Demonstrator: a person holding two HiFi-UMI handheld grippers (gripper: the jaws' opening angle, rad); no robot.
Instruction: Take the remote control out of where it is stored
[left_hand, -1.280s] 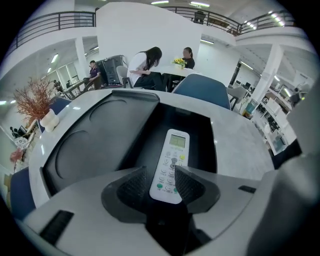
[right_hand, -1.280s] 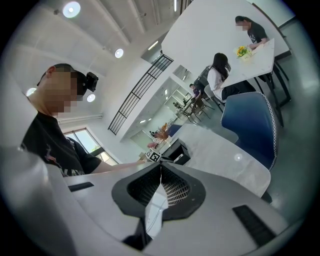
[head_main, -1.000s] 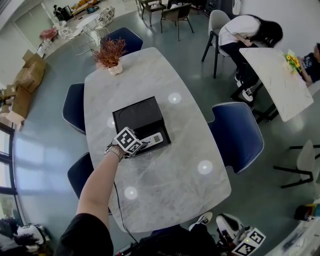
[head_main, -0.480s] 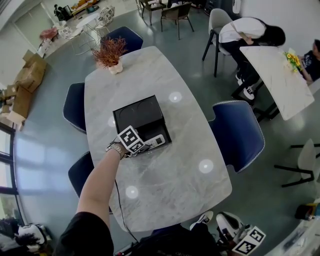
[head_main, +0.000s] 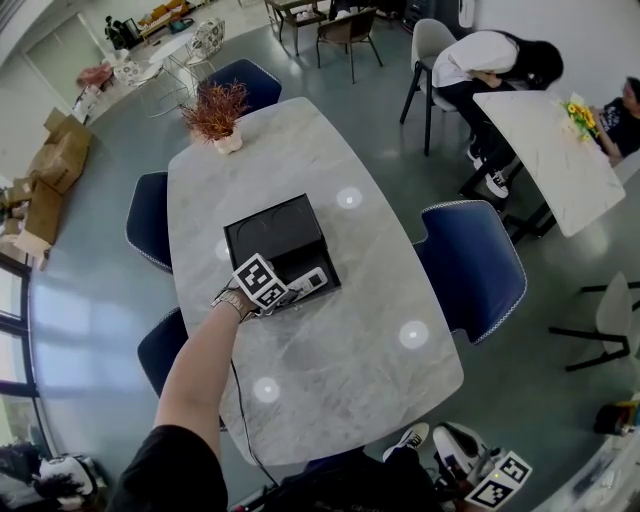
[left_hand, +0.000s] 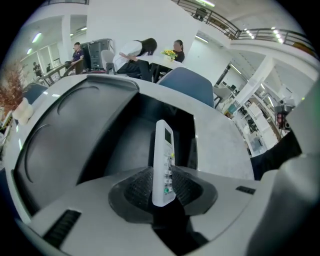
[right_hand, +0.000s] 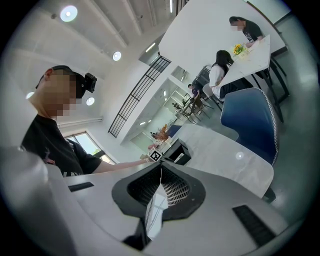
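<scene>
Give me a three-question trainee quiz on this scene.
1. True or false: the right tongs hold the remote control.
2. Which stands on the table beyond the black box? A) laptop B) potted plant C) mug
3. Fill in: the chairs at the table are ___.
Key: 1 false: the left tongs, whose jaws have just been closing, grip it between them. 2 B. 3 blue.
</scene>
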